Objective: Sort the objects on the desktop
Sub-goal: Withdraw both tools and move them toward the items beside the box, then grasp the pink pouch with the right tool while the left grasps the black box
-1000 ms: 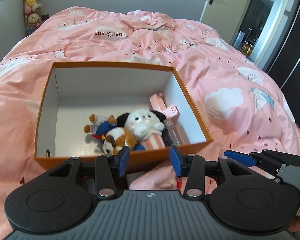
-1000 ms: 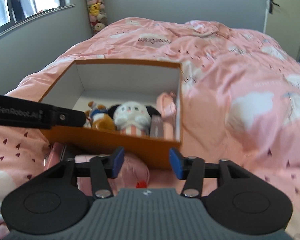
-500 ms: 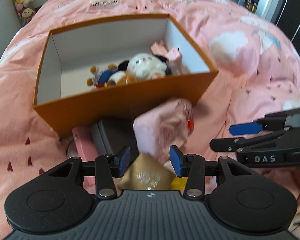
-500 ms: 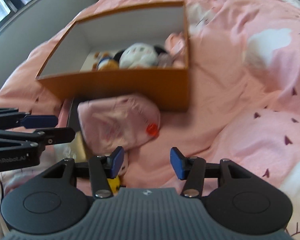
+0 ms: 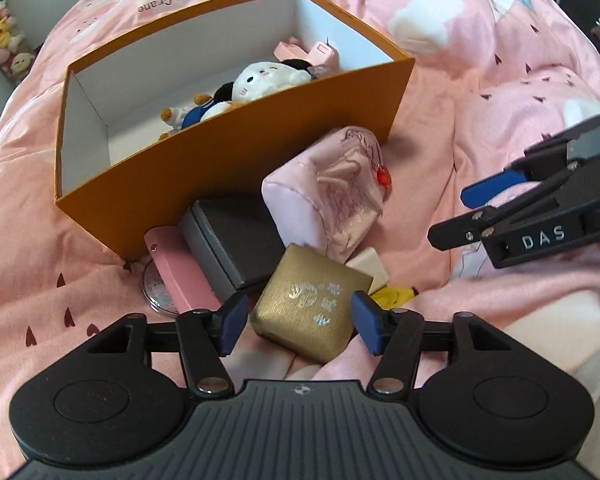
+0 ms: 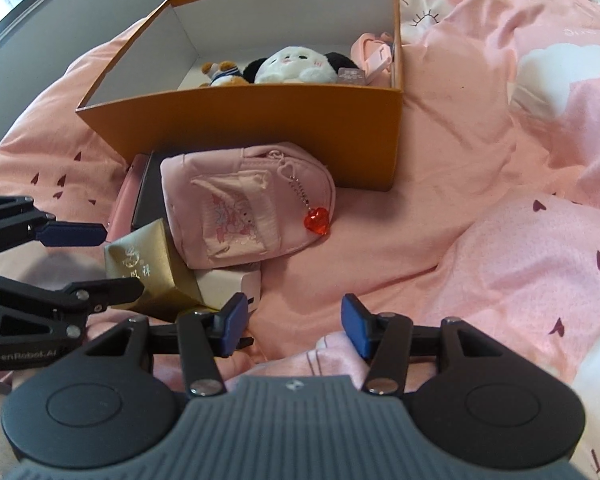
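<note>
Nearest: left gripper [image 5: 299, 328] with jaws opening around gold box [image 5: 314, 309], one pad on each side, not pressing yet. Right gripper [image 6: 292, 325] with jaws moderately apart, nothing between them, only pink bedding [image 6: 520, 240] below.

Just behind, not sorted yet, in a tight pile: white block [image 6: 229, 285], something small and yellow [image 5: 394, 294], pink pouch [image 6: 246, 206] with red heart charm [image 6: 317, 220], dark grey box [image 5: 232, 240], pink flat case [image 5: 180, 276], round clear item [image 5: 156, 294].

Farther, already put away in orange box [image 5: 236, 160]: panda plush [image 5: 266, 80], small dog plush [image 5: 184, 114], pink item [image 5: 308, 50]. Judged roughly halfway; gold box probably next to go.
</note>
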A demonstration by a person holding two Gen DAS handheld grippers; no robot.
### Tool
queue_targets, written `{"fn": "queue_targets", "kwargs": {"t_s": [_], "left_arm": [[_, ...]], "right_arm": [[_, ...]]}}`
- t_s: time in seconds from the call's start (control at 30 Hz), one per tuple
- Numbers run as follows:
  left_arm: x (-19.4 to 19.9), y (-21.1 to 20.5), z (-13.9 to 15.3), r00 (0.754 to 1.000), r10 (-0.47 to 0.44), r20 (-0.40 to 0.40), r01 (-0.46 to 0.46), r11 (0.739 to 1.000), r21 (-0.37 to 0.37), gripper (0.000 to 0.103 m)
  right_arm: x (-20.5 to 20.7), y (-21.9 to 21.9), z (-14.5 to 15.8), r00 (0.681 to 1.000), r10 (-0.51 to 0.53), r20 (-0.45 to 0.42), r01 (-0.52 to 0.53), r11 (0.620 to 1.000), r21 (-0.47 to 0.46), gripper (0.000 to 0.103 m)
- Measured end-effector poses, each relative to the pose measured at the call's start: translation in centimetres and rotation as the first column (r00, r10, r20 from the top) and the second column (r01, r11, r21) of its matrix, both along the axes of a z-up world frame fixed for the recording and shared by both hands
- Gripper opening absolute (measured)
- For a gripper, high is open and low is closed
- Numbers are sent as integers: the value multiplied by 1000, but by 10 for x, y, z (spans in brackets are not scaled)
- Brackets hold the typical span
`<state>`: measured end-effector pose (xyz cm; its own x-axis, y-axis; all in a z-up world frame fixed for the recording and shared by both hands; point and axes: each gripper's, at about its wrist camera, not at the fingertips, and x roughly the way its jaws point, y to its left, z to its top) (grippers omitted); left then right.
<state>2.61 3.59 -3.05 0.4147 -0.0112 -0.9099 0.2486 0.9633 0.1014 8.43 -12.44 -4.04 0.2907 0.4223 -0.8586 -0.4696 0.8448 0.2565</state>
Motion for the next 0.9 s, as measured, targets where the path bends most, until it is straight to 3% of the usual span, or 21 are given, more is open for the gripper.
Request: {"fn": "queue_targets", "kwargs": {"t_s": [0.2, 0.33, 0.53, 0.67, 0.77, 0.8, 0.87, 0.9], "left_arm": [[0, 2, -11, 999, 6, -49, -7, 1000, -23, 76], [1, 3, -13, 999, 37, -35, -38, 999, -36, 77], [2, 17, 1, 1000, 7, -26, -9, 997, -75, 77], [10, 41, 15, 997, 81, -1, -80, 986, -147, 77], [19, 57, 19, 987, 158, 17, -154, 976, -156, 77], [22, 61, 19, 986, 169, 10, -165, 974, -155, 75], [24, 65, 19, 986, 169, -5, -167, 972, -165, 61], [25, 67, 19, 984, 176, -7, -174, 970, -170, 60]], "right_arm": [[1, 4, -3, 1000, 15, -8, -15, 1000, -12, 56], [2, 7, -3, 1000, 29, -12, -29, 999, -15, 57], [13, 14, 10, 998, 56, 28, -57, 998, 38, 57], [31, 16, 12, 1000, 19, 3, -19, 998, 66, 57], [40, 18, 16, 997, -36, -64, 45, 989, 144, 59], [41, 21, 18, 996, -43, -72, 54, 985, 162, 60], [41, 32, 25, 998, -33, -62, 43, 985, 168, 65], [40, 39, 28, 998, -27, -49, 35, 986, 164, 65]]}}
